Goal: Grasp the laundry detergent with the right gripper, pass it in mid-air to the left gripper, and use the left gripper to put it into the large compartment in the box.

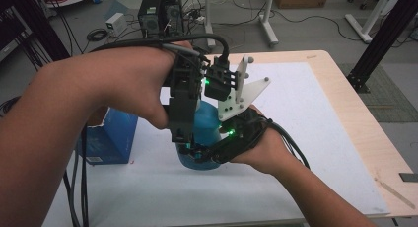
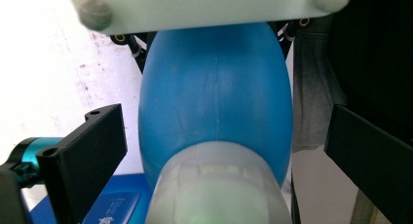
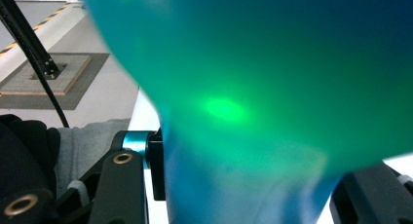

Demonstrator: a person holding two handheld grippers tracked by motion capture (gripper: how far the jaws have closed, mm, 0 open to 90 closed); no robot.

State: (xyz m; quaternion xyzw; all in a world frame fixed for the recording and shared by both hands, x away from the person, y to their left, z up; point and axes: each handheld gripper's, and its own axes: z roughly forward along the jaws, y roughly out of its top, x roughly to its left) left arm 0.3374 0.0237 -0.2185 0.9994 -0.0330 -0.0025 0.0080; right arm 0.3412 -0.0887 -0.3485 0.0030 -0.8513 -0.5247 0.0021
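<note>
**High view: blue bottle stands upright at frame centre, one gripper low on it, one above its top**

High view puts the blue bottle [image 1: 204, 138] in the middle of the frame, its base on the white mat [image 1: 305, 118] and its long axis running straight up. The right gripper [image 1: 207, 153] comes in from the lower right and meets the bottle low on its body. In the right gripper view the blue body [image 3: 272, 97] swells across the upper frame and narrows at the bottom between the two black jaws, which are pressed in on that narrow part, pinching it.

The left gripper [image 1: 185, 135] hangs from above, pointing down along the bottle's left side. In the left gripper view the bottle [image 2: 214, 107] runs up the centre of the frame with a pale, frosted cap [image 2: 216, 185] nearest the camera. The jaws stand spread on either side of the cap, at lower left and right, with clear gaps to it.

So the cap lies directly between the open left jaws, on their line of sight. By my judgement, the left hand is the one placed to close on the cap while the right steadies the body. A blue box [image 1: 111, 135] sits just left of the bottle.
</note>
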